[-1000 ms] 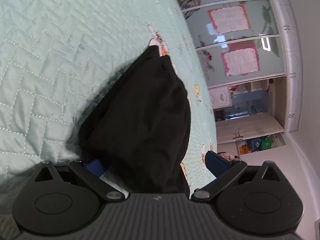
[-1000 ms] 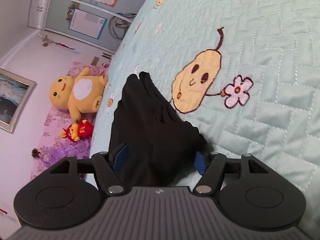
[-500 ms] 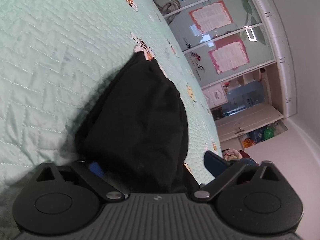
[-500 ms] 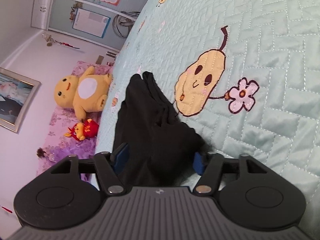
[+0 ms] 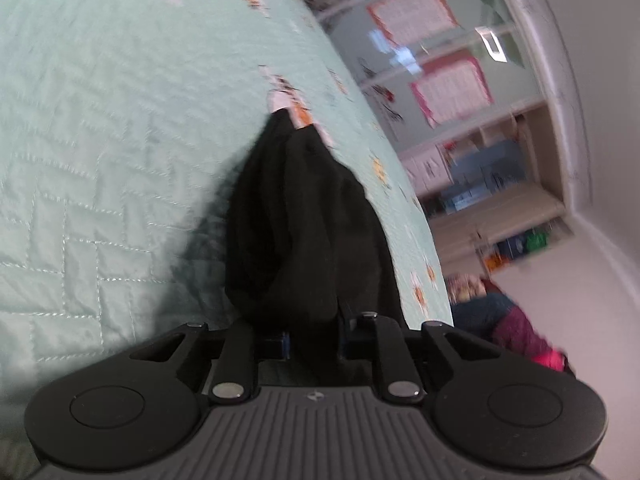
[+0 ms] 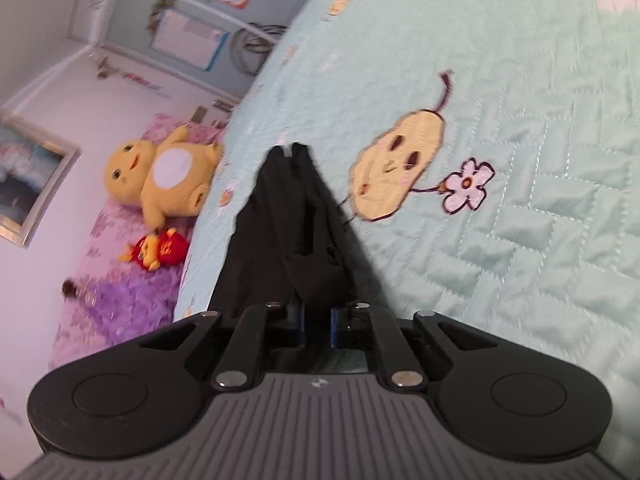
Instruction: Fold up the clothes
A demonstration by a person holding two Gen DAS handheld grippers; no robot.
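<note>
A black garment [image 5: 304,224] lies bunched on the mint quilted bedspread [image 5: 88,128], running away from the camera. My left gripper [image 5: 314,342] has its jaws closing on the garment's near end, and the blue pads pinch the cloth. In the right wrist view the same black garment [image 6: 288,220] stretches up the bedspread [image 6: 540,200]. My right gripper [image 6: 318,330] is closing too, its blue pads squeezed on a fold of the black cloth. The cloth's near edge is hidden behind both gripper bodies.
A yellow plush toy [image 6: 160,176] and a small red plush [image 6: 160,248] sit on a purple floral cover left of the bed. A pear cartoon with a flower [image 6: 400,176] is stitched on the quilt. Glass doors with posters [image 5: 432,40] stand beyond the bed; a person's sleeve [image 5: 516,332] shows at right.
Both grippers went from wide open around the black cloth to pinched on it. The garment now looks drawn up into a narrower, taller bunch in each view.
</note>
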